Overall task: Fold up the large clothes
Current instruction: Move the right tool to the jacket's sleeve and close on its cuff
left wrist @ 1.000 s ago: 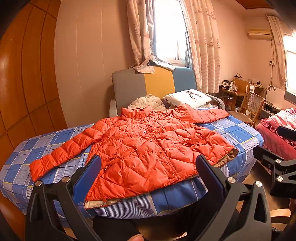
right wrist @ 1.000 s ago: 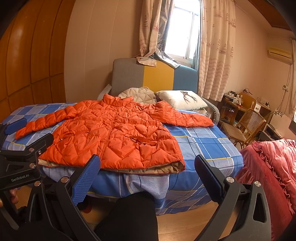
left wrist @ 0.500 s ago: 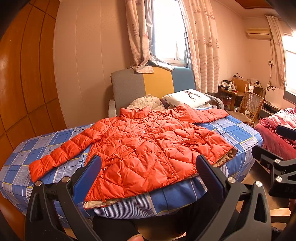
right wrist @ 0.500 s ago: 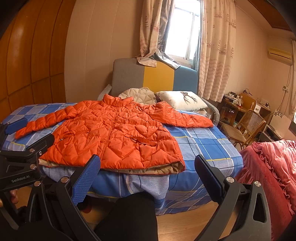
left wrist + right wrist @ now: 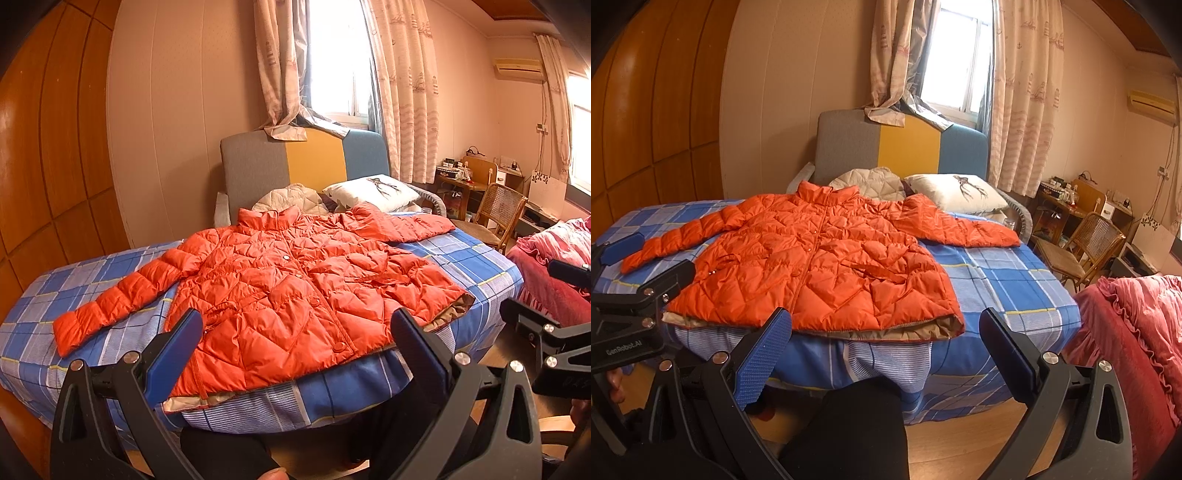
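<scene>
An orange jacket (image 5: 295, 291) is spread flat, front up and buttoned, on a bed with a blue checked cover (image 5: 476, 266). Its long axis runs away from both claws, collar at the far end near the headboard, hem at the near edge and slightly overhanging it. The sleeves are stretched out to either side — the left sleeve (image 5: 122, 295) angled towards the near left corner, the right sleeve (image 5: 964, 229) laid across towards the pillow (image 5: 956, 192).

The left claw (image 5: 295, 347) is held released, jaws wide apart and empty, short of the hem; the right claw (image 5: 886, 343) is likewise spread and empty, facing the hem's right corner. Neither is touching the fabric.

Each sleeve is judged nearer to the claw of its own side. Bare cover is left on both flanks, so room for folding inward appears ample. The overhanging hem could slide off if dragged.
</scene>
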